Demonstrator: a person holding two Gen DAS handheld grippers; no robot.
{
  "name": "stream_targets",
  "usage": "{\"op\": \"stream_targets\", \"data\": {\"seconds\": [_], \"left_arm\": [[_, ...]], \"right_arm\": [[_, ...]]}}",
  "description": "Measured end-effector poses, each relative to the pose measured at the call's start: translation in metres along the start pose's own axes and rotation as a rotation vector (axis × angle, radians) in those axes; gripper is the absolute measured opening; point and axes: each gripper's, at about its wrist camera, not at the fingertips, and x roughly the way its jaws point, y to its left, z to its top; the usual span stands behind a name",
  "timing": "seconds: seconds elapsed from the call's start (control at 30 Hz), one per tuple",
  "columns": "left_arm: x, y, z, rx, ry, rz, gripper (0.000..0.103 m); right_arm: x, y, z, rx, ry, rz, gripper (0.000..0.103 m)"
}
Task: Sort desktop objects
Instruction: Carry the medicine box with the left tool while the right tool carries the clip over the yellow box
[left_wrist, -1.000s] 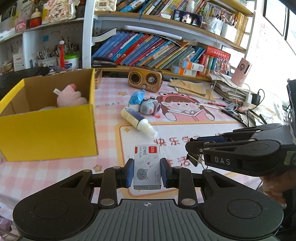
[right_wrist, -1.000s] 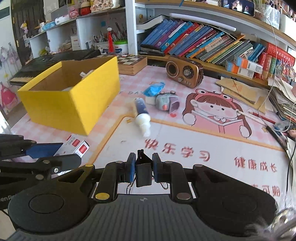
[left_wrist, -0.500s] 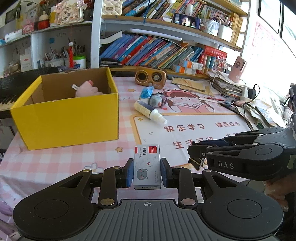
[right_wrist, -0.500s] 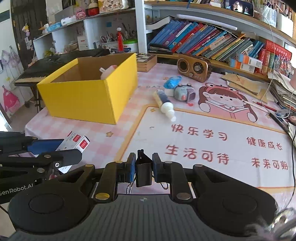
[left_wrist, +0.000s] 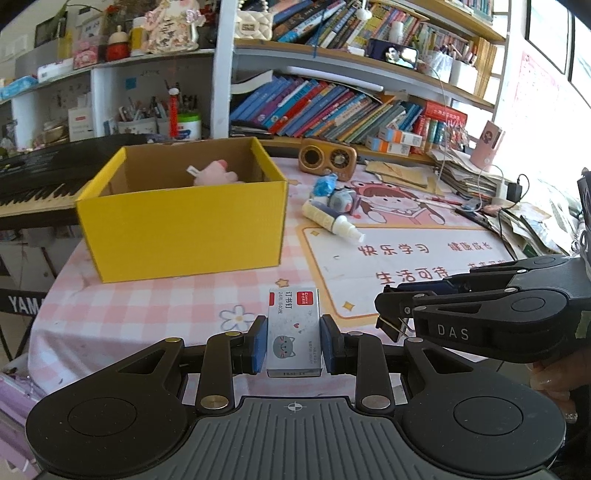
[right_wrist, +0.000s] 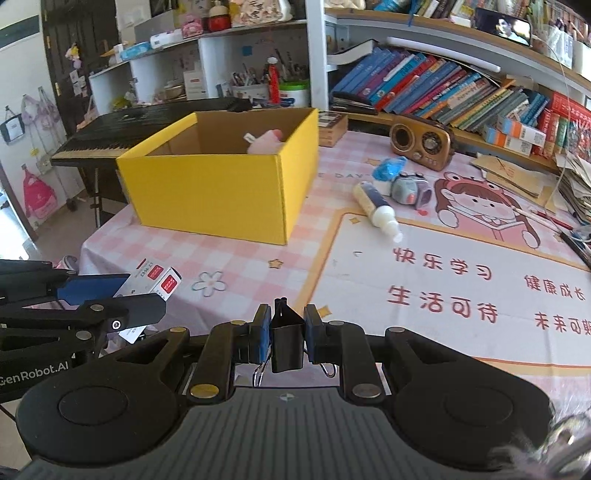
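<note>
Both grippers have pulled back and up from the worktop (left_wrist: 140, 306) since the earlier pictures, so the yellow box (left_wrist: 184, 225) now looks smaller and farther off.

The left gripper (left_wrist: 293, 345) is squeezed tight on a little staple box (left_wrist: 293, 325) with a cat face on it. The right gripper (right_wrist: 287, 334) is squeezed tight on a black binder clip (right_wrist: 287, 338). Both things are up in the air, above the near edge of the worktop.

The yellow box sits open at the back left. A pink plush toy (left_wrist: 216, 175) is already inside it. A glue bottle (left_wrist: 330, 221) lies on its side on the mat, and a small gray toy (left_wrist: 343, 199) and a blue wrapper (left_wrist: 324, 184) rest close behind it. A brown radio (left_wrist: 327, 159) stands near the bookshelf.

My guess is that the next step is to carry these two things to the yellow box. To do it well, keep both grips firm and lift high enough to pass over the box's front wall. Move one gripper in at a time, since they are close side by side and could bump. Go to a bare spot beside the plush toy. Let go only when low inside the box, so the clip does not bounce out.
</note>
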Motion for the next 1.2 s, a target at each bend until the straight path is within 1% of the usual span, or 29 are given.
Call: {"op": "stream_targets", "data": {"seconds": [0.37,0.63,1.0,1.2], "left_arm": [[-0.015,0.025,-0.008,-0.050,-0.017,0.038,0.028],[-0.021,0.037,-0.009,-0.062,-0.024,0.050,0.028],[-0.020,0.043,-0.009,-0.077,-0.019,0.052,0.028],[-0.013,0.044,-0.006,-0.087,-0.013,0.050,0.028]], "right_arm": [[0.005,0.027,0.004,-0.048,-0.001,0.039,0.017],[0.009,0.039,0.008,-0.065,-0.003,0.055,0.017],[0.015,0.046,0.014,-0.083,0.012,0.069,0.017],[0.021,0.045,0.020,-0.089,0.017,0.081,0.017]]}}
